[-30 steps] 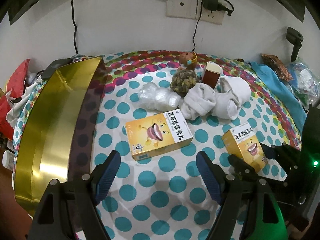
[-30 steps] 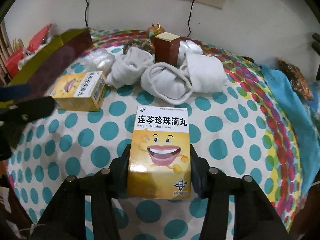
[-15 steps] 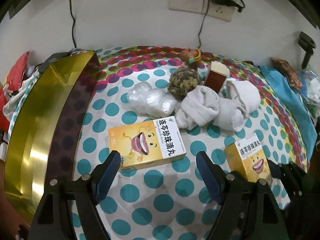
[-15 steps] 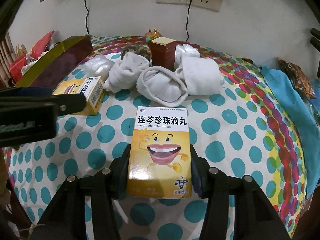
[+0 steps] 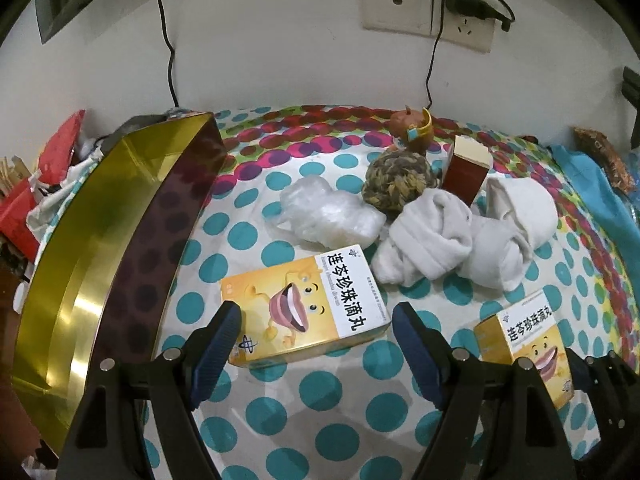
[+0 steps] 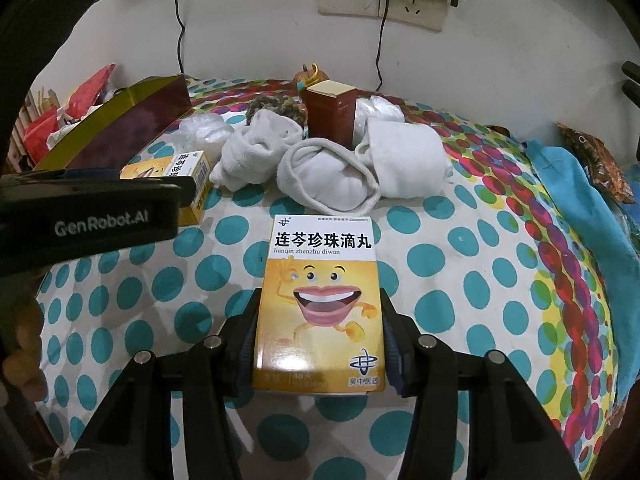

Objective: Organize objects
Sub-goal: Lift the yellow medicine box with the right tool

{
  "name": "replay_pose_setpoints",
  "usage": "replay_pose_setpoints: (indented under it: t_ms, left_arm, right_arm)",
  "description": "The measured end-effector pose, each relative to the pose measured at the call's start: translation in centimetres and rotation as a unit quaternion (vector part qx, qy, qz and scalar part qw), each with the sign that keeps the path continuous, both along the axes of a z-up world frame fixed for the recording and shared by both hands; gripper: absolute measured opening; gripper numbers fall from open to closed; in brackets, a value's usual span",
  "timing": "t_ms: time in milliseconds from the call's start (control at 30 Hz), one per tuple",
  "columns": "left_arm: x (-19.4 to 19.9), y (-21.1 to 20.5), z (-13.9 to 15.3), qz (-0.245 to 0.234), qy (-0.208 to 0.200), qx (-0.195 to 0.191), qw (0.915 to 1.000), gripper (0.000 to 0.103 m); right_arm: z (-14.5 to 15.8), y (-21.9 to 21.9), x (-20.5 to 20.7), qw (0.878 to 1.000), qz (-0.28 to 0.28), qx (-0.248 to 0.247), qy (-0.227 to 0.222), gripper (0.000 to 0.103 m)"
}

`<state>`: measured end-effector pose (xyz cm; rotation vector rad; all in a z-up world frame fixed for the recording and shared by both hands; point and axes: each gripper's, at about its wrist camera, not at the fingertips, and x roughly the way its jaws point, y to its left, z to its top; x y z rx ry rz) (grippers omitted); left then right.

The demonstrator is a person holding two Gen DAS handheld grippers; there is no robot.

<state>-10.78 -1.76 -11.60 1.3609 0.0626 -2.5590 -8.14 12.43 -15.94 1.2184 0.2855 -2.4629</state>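
Note:
My right gripper (image 6: pixel 318 332) is shut on a yellow medicine box (image 6: pixel 320 300) with a smiling mouth, held just above the polka-dot table; the same box shows in the left wrist view (image 5: pixel 528 348). A second identical yellow medicine box (image 5: pixel 304 308) lies flat between the fingers of my open left gripper (image 5: pixel 316 332), which straddles its near end. It also shows in the right wrist view (image 6: pixel 188 168), partly hidden by the left gripper's body (image 6: pixel 88 216).
A large gold and maroon box (image 5: pixel 100 248) lies open at the left. Behind are rolled white socks (image 5: pixel 436 236), a plastic wad (image 5: pixel 324 212), a yarn ball (image 5: pixel 400 180), a brown carton (image 5: pixel 468 172) and a small figurine (image 5: pixel 412 128). A blue cloth (image 6: pixel 580 208) lies at the right.
My left gripper has moved forward and left so the flat box now lies between its open fingers. The right gripper keeps hold of its box and has hardly moved.

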Motion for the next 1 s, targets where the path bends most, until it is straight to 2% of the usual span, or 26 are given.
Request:
replay_pose_setpoints:
  t_ms: [200,300,400,600,767,900,1000]
  left_arm:
    - [0.2,0.4,0.0,-0.037,-0.007,-0.018,0.9991,0.08]
    - [0.7,0.1,-0.1,-0.016,-0.003,-0.039,0.9991,0.08]
    - [0.8,0.2,-0.4,0.008,-0.002,-0.04,0.9992,0.08]
    - [-0.1,-0.3,-0.2,0.0,0.012,-0.016,0.9998,0.08]
    - [0.0,-1.6,0.1,0.042,0.021,0.012,0.9988,0.08]
    - [1.2,-2.2,0.2,0.087,0.034,0.02,0.9954,0.081]
    - [0.7,-2.1,0.1,0.082,0.026,0.01,0.9963,0.082]
  right_arm:
    - [-0.1,0.2,0.1,1.0,0.003,-0.007,0.004,0.048]
    - [0.0,0.2,0.0,1.0,0.007,-0.009,0.004,0.048]
    - [-0.1,0.0,0.0,1.0,0.009,-0.006,0.005,0.049]
    - [-0.1,0.0,0.0,1.0,0.01,-0.003,0.006,0.049]
    - [-0.1,-0.1,0.0,1.0,0.011,-0.001,0.007,0.05]
    - [-0.1,-0.1,0.0,1.0,0.011,-0.001,0.007,0.05]
    - [-0.1,-0.1,0.0,1.0,0.011,-0.001,0.007,0.05]
